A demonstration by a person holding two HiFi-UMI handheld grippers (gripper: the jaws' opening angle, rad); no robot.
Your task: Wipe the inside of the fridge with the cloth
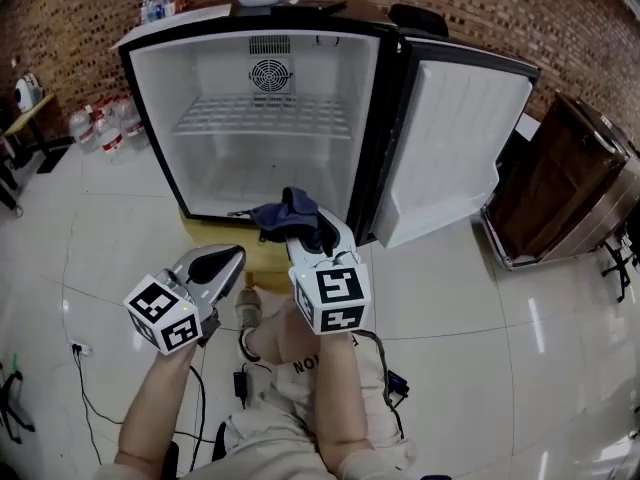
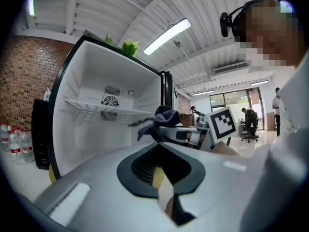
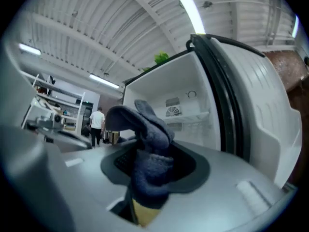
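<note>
Right gripper view | your right gripper (image 3: pixel 150 166) pinches the dark cloth (image 3: pixel 148 129), bunched just outside the open fridge (image 1: pixel 190 88) | your left gripper (image 1: pixel 232 258) is closed, empty | cloth looks soft, light, floppy, likely to trail: grip its bunched middle, not a corner.

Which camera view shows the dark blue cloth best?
The right gripper view: the cloth sits close, bunched between the jaws. The head view shows it small, before the fridge; the left gripper view, small from the side.
</note>
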